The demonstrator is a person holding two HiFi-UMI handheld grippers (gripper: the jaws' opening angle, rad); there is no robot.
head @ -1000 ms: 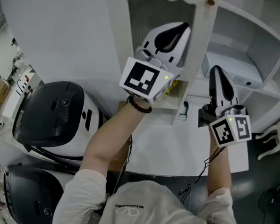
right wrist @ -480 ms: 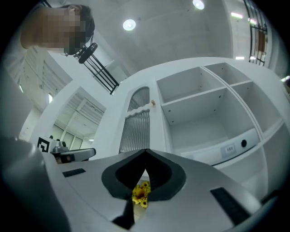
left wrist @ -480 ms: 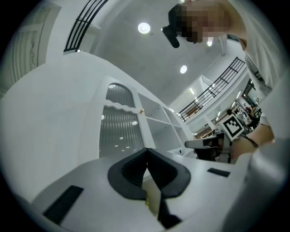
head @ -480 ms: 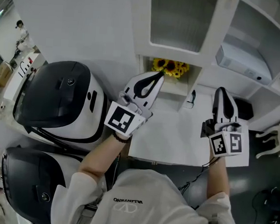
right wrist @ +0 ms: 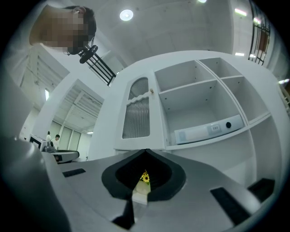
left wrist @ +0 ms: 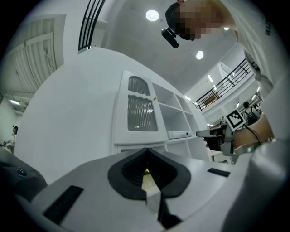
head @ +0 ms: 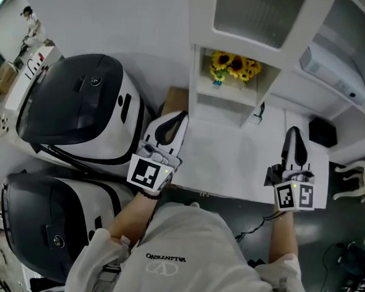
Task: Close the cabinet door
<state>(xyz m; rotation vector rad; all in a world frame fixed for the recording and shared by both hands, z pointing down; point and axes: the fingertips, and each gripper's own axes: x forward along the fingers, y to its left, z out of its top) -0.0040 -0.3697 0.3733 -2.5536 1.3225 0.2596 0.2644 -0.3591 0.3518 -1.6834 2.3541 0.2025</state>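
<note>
The white cabinet door (head: 249, 17) with its ribbed glass pane lies flat against the cabinet front, left of the open shelves; it also shows as the door (left wrist: 141, 111) and the door (right wrist: 138, 108). My left gripper (head: 182, 114) hangs low over the white table's left end, shut and empty, well below the door. My right gripper (head: 292, 130) hovers over the table's right part, its jaws meeting at the tips with nothing between them. Both point up toward the cabinet. A bunch of sunflowers (head: 235, 65) stands in the open niche under the door.
Two large black-and-white machines (head: 80, 105) (head: 48, 220) stand close at the left of the white table (head: 230, 167). A white box device (head: 335, 71) lies on an open shelf at the right. A small black object (head: 322, 131) sits on the table's far right.
Both grippers have dropped from door height down to just above the table. The left one also swung leftward, away from the door; the right came nearly straight down.
</note>
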